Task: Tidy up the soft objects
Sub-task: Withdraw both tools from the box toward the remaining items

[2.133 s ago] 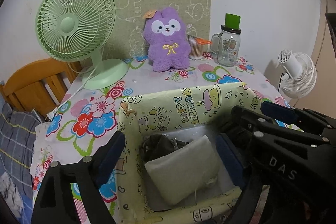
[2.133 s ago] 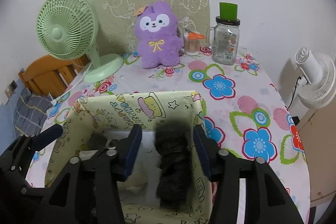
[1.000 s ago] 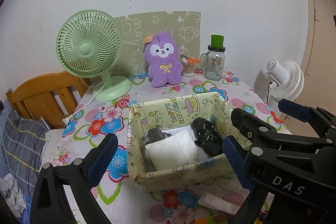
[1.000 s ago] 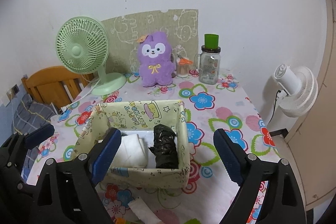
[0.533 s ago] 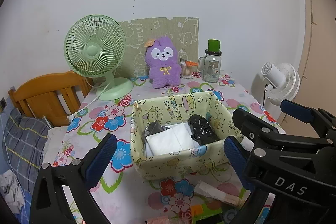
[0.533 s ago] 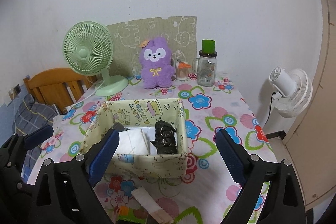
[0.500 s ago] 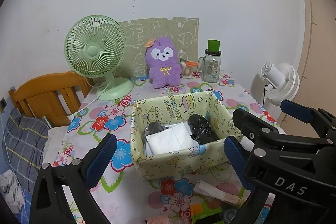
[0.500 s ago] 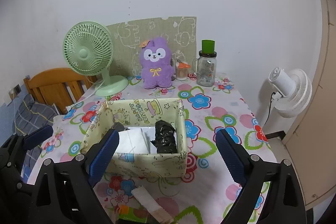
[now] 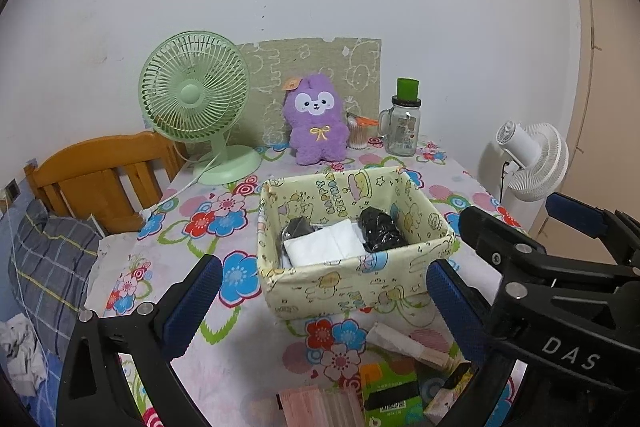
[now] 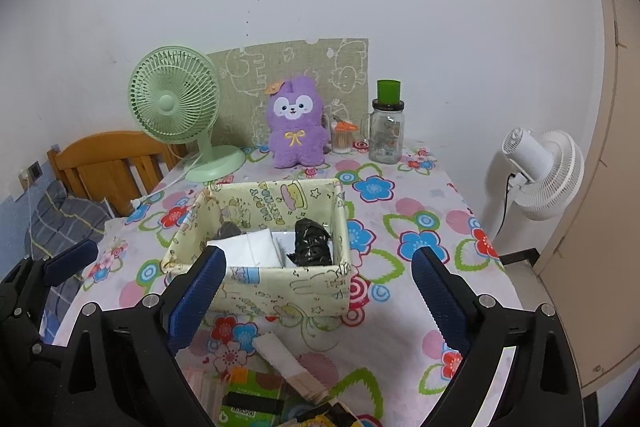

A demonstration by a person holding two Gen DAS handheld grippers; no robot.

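We have pulled both grippers, left gripper (image 9: pixel 320 301) and right gripper (image 10: pixel 320 293), back with fingers spread empty; the black bundle (image 10: pixel 312 242) now lies in the box (image 10: pixel 280 287) at twelve o'clock.

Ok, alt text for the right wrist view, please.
An open right gripper hovers, empty, before a yellow box holding a white cloth and a black bundle. Behind on the floral table: green fan, purple plush, jar.
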